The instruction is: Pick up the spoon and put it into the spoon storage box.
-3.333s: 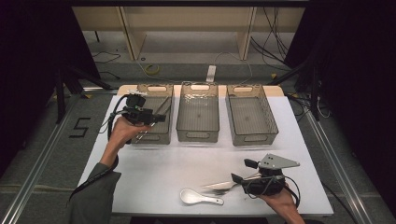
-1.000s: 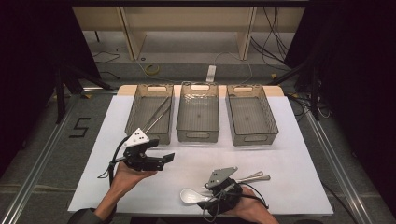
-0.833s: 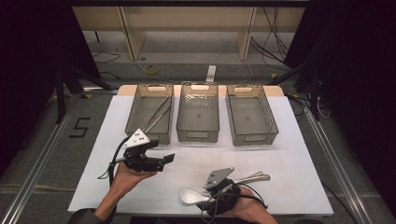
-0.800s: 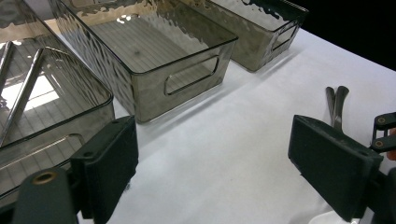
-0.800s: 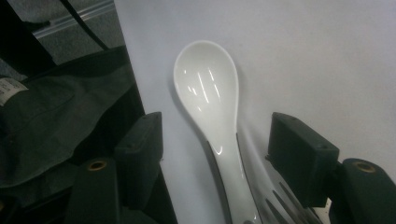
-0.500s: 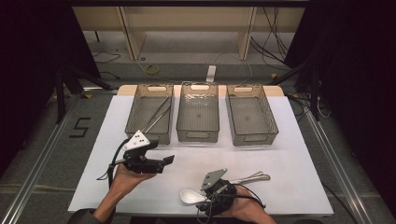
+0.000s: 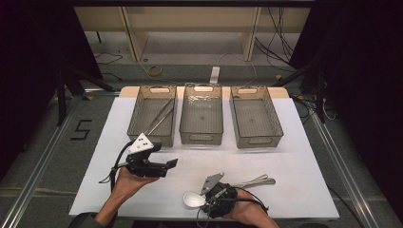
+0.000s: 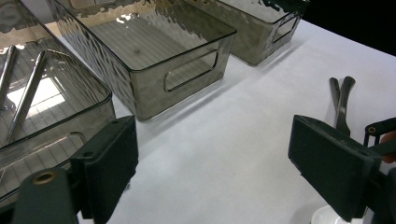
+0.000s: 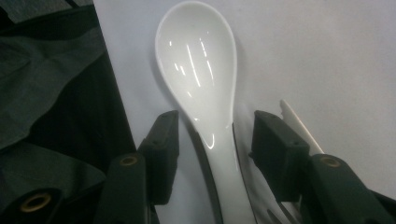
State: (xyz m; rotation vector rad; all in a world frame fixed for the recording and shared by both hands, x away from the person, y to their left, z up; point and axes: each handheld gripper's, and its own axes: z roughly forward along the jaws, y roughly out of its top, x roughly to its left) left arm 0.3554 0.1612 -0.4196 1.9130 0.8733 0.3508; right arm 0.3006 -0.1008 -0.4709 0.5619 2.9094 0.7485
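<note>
Your table (image 7: 304, 156) with white cover, three clear bins (image 7: 203, 114) in a row along the far side, white spoon (image 7: 192, 199) on the cover near your edge, metal cutlery (image 7: 259, 181) lying just right of it

3 clear bins (image 7: 201, 114), 1 white spoon (image 7: 192, 200), 2 grippers (image 7: 161, 167)

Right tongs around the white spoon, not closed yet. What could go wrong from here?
1. The spoon looks glossy and its handle narrow; the open right tongs may let it slip or twist once they close.
2. It lies near the table's front edge; a nudge might push it off.
3. Metal cutlery lies close behind the right tongs and could get knocked.
</note>
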